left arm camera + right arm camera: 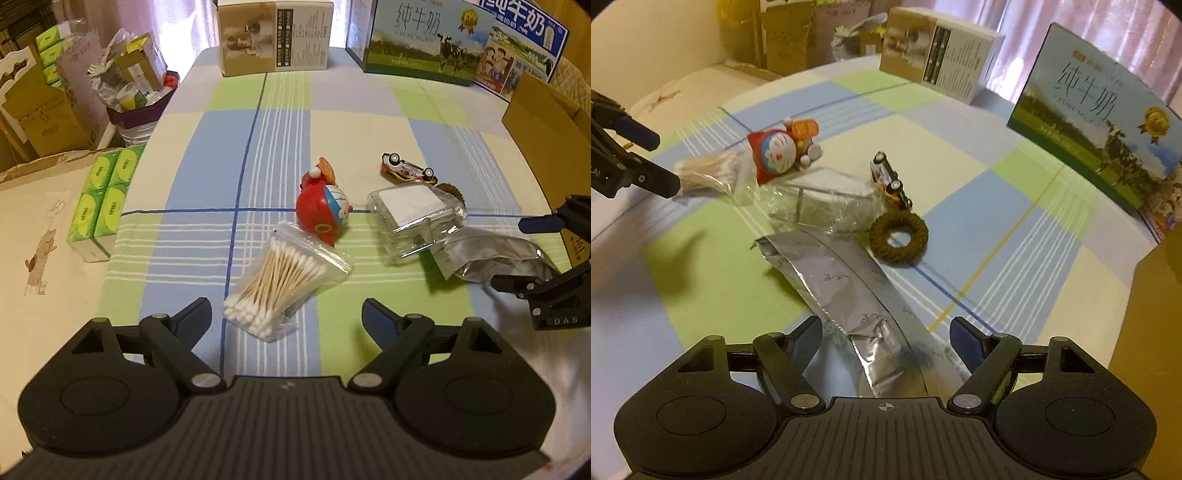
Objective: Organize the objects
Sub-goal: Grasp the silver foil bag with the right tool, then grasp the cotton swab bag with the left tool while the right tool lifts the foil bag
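Note:
My left gripper (286, 314) is open, and the near end of a clear bag of cotton swabs (280, 280) lies between its fingers on the checked tablecloth. Behind the bag lies a red and blue cartoon cat toy (325, 210). Further right are a clear plastic box (417, 218) and an overturned toy car (406, 171). My right gripper (886, 328) is open, straddling a silver foil pouch (849, 295) without closing on it. A brown ring-shaped scrunchie (898, 232) rests beside the toy car (890, 181). The left gripper (663, 162) shows at the swab bag (709, 173).
A cardboard box (546, 122) stands at the table's right edge. Milk cartons (424, 40) and a white and brown box (273, 37) line the far edge. Green tissue packs (103, 199) sit on the left side. Clutter and boxes stand beyond the table's left edge.

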{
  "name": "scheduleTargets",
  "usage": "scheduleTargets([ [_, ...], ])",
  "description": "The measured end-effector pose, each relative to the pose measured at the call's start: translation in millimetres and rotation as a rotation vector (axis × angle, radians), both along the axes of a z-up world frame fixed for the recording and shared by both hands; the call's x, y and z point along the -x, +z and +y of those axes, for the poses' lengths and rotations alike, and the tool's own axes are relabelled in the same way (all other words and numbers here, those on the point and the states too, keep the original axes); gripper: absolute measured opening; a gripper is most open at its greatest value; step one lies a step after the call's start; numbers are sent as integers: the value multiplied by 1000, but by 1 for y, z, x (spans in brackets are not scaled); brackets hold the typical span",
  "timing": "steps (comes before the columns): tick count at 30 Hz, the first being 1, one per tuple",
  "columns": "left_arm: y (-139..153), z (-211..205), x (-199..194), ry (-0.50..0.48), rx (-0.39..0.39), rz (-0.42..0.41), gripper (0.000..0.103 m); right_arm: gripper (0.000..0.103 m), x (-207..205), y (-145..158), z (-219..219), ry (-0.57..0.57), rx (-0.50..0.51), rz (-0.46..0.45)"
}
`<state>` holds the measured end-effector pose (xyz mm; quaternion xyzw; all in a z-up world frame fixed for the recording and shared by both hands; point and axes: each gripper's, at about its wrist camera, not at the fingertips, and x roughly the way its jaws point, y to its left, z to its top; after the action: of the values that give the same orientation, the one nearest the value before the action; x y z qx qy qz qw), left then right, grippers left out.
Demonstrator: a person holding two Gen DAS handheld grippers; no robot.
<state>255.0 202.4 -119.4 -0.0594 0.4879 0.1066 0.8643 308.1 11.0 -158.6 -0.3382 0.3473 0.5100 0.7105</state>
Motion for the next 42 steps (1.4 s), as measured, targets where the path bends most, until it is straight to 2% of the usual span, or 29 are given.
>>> scheduleTargets([
  [1,-2,0,-2,-6,1,2,86,73,-2,-2,0,6,6,11],
  [4,-6,-1,-6,-34,0,5,86,55,-2,-4,-1,17,24,8],
  [11,-14,-3,-17,-94,-23,14,86,39,-1,3,-12,-4,21,49],
  [21,-30,3,-34,-167,-72,51,84,34,15,14,-44,-102,19,175],
  [28,-42,13,-44,-176,-61,78,75,32,16,22,-80,-250,-34,295],
  [30,-42,15,-45,-180,-42,73,68,32,16,23,-89,-290,-46,319],
  [34,-39,13,-46,-196,-1,64,39,32,14,25,-105,-364,-70,358],
  [36,-39,10,-44,-196,2,68,34,32,14,26,-111,-394,-82,372],
  [38,-37,7,-41,-190,10,73,23,30,14,28,-115,-419,-95,383],
  [42,-34,-1,-29,-154,52,87,21,28,14,30,-122,-448,-116,400],
])
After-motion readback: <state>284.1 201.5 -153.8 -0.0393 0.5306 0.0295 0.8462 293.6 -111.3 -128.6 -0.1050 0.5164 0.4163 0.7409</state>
